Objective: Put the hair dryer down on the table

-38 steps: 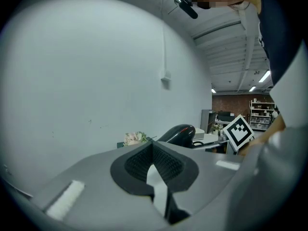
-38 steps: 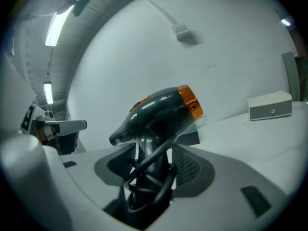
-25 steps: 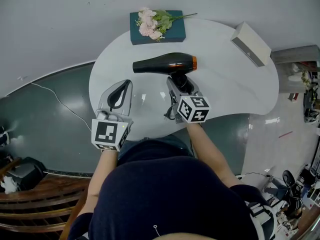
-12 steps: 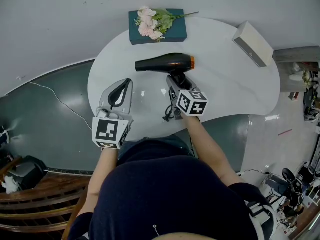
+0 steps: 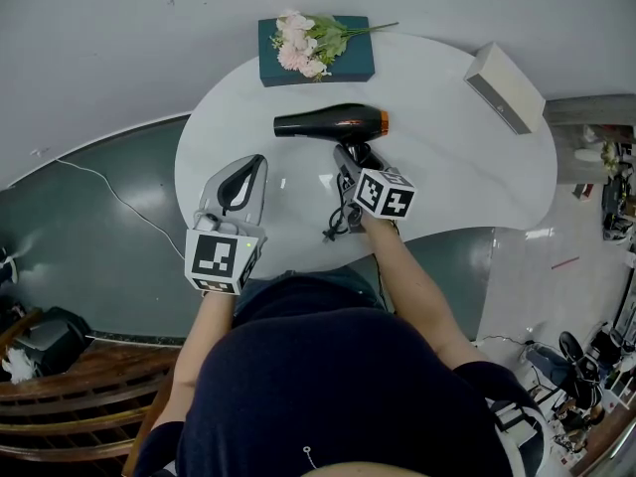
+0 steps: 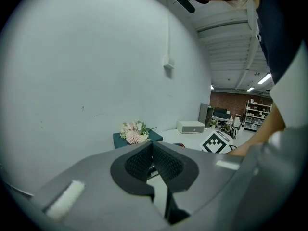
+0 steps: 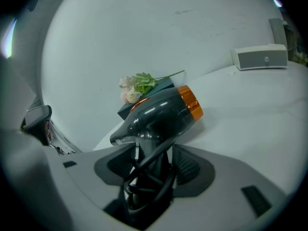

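- Grip: the right gripper (image 5: 350, 162) is clenched on the handle of the hair dryer (image 5: 333, 124), with the cord (image 7: 149, 177) bunched between the jaws alongside it.
- Dryer position: the barrel lies crosswise over the middle of the table (image 5: 467, 177), at 12 o'clock from the gripper. The nozzle points to 9 o'clock and the orange rear ring to 3 o'clock. It looks very low, but neither view shows whether it touches the tabletop.
- Left gripper (image 5: 256, 164): closed on nothing, at 8 o'clock from the dryer and well apart. It has no job here, so it's best left parked.
- Step, as I read it: final lowering, then release.
- Lowering: go straight down until barrel and handle both rest on the top. Released early, the round barrel will likely drop and roll.
- Release: open wide enough to clear handle plus cord. The loops could snag a pad, so back out slowly toward 6 o'clock, along the handle line.
- Clearance: the teal box (image 5: 348, 63) with flowers (image 5: 298, 48) sits at 12 o'clock, near the barrel but apart. The white box (image 5: 505, 87) is at 2 o'clock, well apart. Avoid drifting toward 12.
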Action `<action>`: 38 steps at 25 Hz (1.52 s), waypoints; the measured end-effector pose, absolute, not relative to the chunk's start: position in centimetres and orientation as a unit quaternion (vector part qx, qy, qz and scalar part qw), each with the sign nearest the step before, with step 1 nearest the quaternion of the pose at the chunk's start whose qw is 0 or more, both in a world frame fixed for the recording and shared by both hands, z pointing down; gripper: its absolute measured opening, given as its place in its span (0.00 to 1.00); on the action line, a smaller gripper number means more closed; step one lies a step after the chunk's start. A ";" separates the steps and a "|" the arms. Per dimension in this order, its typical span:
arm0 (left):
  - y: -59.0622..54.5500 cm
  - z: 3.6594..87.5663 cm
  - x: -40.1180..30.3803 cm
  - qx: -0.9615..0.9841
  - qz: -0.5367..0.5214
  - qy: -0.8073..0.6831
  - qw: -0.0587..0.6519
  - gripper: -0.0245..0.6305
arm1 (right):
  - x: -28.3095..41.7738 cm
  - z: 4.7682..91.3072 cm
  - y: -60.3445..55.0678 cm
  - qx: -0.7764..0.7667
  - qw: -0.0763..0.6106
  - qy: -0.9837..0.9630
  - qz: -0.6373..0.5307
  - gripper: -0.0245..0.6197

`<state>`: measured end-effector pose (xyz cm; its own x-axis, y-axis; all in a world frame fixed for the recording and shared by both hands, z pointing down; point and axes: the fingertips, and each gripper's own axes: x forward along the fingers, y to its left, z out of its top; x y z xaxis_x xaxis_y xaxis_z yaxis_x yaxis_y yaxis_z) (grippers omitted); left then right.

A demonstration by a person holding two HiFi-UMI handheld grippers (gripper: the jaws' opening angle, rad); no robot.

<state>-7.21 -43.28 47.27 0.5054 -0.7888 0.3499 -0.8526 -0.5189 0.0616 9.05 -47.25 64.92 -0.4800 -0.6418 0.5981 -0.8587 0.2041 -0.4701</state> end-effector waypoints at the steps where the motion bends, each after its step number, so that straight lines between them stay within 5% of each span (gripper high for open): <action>1: -43.2 47.3 -7.2 0.860 0.140 -0.477 0.114 0.06 | 9.1 65.0 -47.3 0.490 0.136 -0.763 0.400 0.42; 5: -42.9 47.2 -7.2 0.862 0.137 -0.475 0.114 0.06 | 9.3 65.7 -47.2 0.482 0.135 -0.752 0.429 0.44; 8: -42.5 46.8 -7.1 0.864 0.133 -0.473 0.111 0.06 | 10.2 65.3 -46.2 0.498 0.154 -0.731 0.440 0.54; 14: -41.7 45.1 -7.1 0.866 0.109 -0.478 0.095 0.06 | 11.3 57.3 -44.9 0.543 0.157 -0.765 0.308 0.55; 15: -41.5 44.5 -7.2 0.866 0.103 -0.480 0.091 0.06 | 11.3 55.3 -44.6 0.552 0.155 -0.773 0.273 0.53; 17: -41.2 43.2 -7.3 0.866 0.090 -0.485 0.083 0.06 | 11.4 51.0 -44.2 0.572 0.141 -0.782 0.201 0.28; 20: -40.9 41.0 -7.8 0.862 0.073 -0.497 0.066 0.06 | 11.3 44.6 -43.7 0.588 0.105 -0.793 0.117 0.14; 29: -39.4 31.1 -10.2 0.836 -0.003 -0.549 0.012 0.06 | 10.3 29.0 -40.3 0.591 0.028 -0.805 -0.052 0.08; 38: -36.9 24.1 -11.2 0.818 -0.036 -0.573 -0.036 0.06 | 10.7 22.2 -37.0 0.588 0.000 -0.799 -0.123 0.07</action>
